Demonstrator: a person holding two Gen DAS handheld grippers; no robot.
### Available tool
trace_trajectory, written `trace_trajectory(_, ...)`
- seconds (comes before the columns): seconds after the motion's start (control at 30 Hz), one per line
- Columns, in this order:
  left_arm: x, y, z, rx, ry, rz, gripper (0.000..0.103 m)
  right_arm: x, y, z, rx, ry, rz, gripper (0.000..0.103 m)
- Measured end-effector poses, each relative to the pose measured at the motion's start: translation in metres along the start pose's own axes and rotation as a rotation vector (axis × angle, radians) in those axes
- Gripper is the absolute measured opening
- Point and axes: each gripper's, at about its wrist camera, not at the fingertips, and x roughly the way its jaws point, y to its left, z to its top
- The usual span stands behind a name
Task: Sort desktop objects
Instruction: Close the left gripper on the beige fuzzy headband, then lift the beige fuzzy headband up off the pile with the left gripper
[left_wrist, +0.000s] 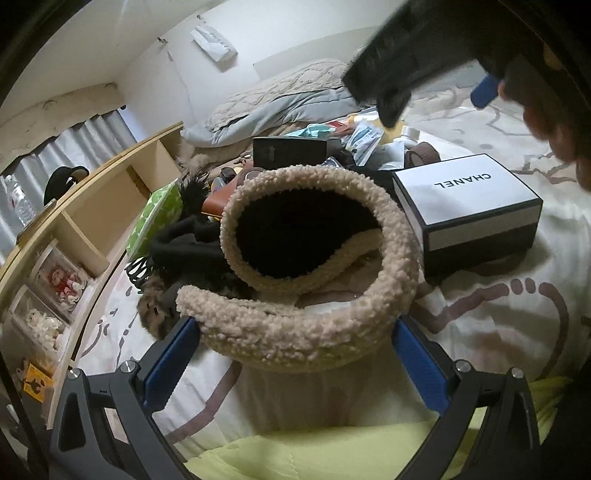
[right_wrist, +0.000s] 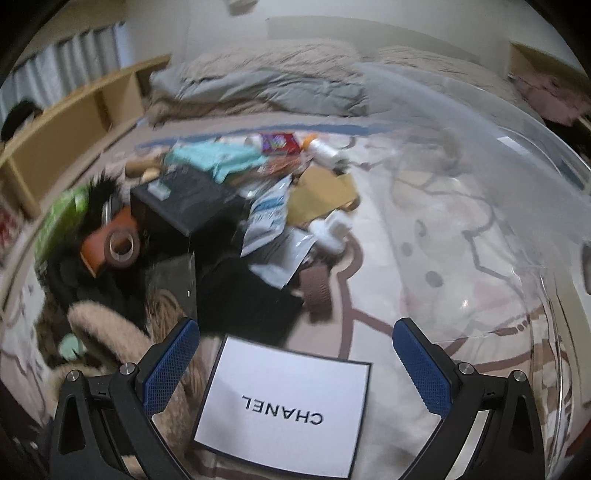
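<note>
Left wrist view: the spread left gripper (left_wrist: 295, 332) flanks a curly beige fleece hat (left_wrist: 317, 254); the right gripper (right_wrist: 295, 332) gapes above a glossy white box (right_wrist: 282, 408).

"CHANEL" stands in black capitals on the white lid of the box (left_wrist: 465, 192), seen upside down in both views (right_wrist: 282, 406). Print on the packets in the far pile is too blurred to read.

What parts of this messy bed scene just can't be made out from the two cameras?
- Right view: the pile is motion-blurred, so labels are unreadable.
- Right view: a clear plastic bin veils the bedding behind it.
- Left view: the fleece bag covers whatever lies under it, and its inside is dark.
- Left view: the right tool is cut by the frame edge.
</note>
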Motion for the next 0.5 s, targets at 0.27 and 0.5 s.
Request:
trace_trajectory(0.27,0.008,0.020,0.009,-0.092,0.029,-0.049,0.103,0.013,0.021,-0.007,-0.097,0.030,-0.050,0.103)
trace_trajectory(0.5,0.013,0.047,0.021,-0.232,0.020,-0.102,0.103,0.002,0.013,-0.001,-0.066,-0.004,-0.039,0.103)
